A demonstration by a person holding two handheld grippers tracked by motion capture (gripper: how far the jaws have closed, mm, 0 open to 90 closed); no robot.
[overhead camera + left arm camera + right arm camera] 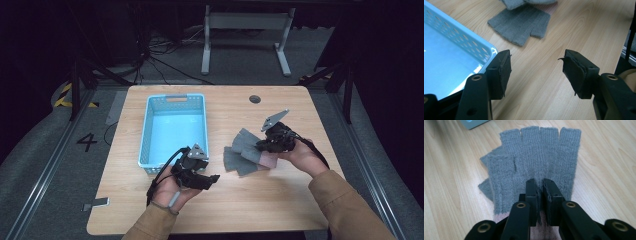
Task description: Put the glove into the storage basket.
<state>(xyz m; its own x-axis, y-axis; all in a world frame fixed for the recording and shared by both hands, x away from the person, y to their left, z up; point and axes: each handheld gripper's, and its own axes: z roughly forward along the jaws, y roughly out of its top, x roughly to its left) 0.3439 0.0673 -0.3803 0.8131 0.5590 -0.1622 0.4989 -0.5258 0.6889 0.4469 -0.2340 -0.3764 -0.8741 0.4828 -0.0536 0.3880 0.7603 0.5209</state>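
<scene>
Two grey fingerless knit gloves with pink cuffs lie overlapped on the wooden table. In the right gripper view, my right gripper (540, 187) is shut on the top glove (541, 152), pinching a fold of the knit near its cuff; the other glove (485, 187) peeks out beneath at the left. From above, the right gripper (260, 146) sits at the gloves' right side, over the top glove (246, 142) and the lower glove (235, 161). My left gripper (212, 179) (536, 68) stands open with nothing between its pads, beside the blue basket's near corner, pointing toward a glove (521, 23).
A light blue perforated basket (145, 135) (461, 37) stands on the table's left half, nothing inside it; its corner (472, 123) also shows in the right gripper view. A round cable port (255, 99) is set near the far edge. Bare wood lies in front of the gloves.
</scene>
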